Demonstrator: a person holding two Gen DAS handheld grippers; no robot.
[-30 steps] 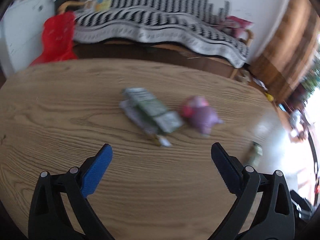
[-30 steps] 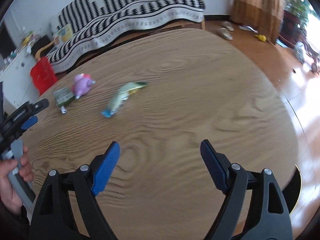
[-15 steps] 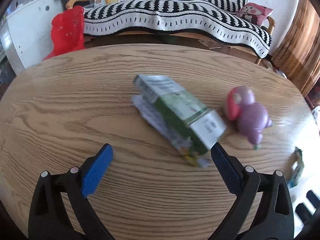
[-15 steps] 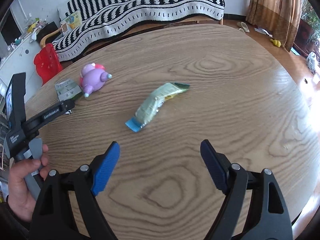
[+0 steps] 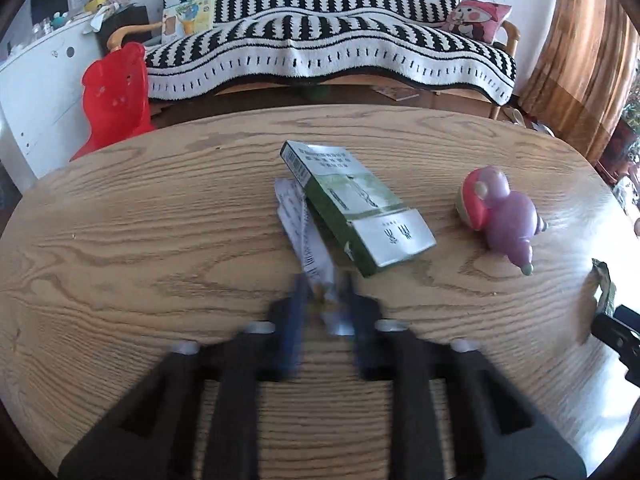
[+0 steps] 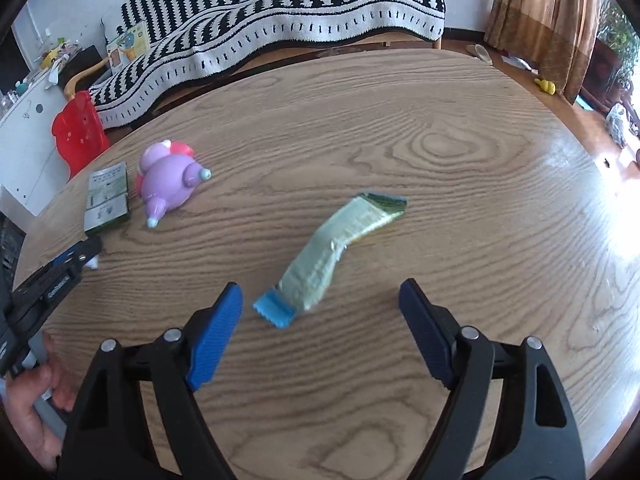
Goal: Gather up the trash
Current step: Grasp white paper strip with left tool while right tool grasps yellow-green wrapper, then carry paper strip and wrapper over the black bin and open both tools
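My left gripper (image 5: 323, 300) is blurred with motion, its jaws nearly together around the near end of a white crumpled wrapper (image 5: 302, 232) on the round wooden table (image 5: 120, 248). A green and white carton (image 5: 356, 204) lies on the wrapper's far part. My right gripper (image 6: 320, 320) is open, its jaws either side of the blue near end of a pale green wrapper (image 6: 336, 252) lying on the table. The left gripper (image 6: 72, 260) and the carton (image 6: 106, 200) also show at the left of the right wrist view.
A purple and pink toy (image 5: 500, 216) lies right of the carton, also seen in the right wrist view (image 6: 168, 180). Beyond the table are a striped sofa (image 5: 320, 52), a red plastic chair (image 5: 114, 96) and a white cabinet (image 5: 36, 92).
My left gripper has closed from wide open onto the white wrapper's near end. My right gripper has moved forward to the green wrapper and stays open.
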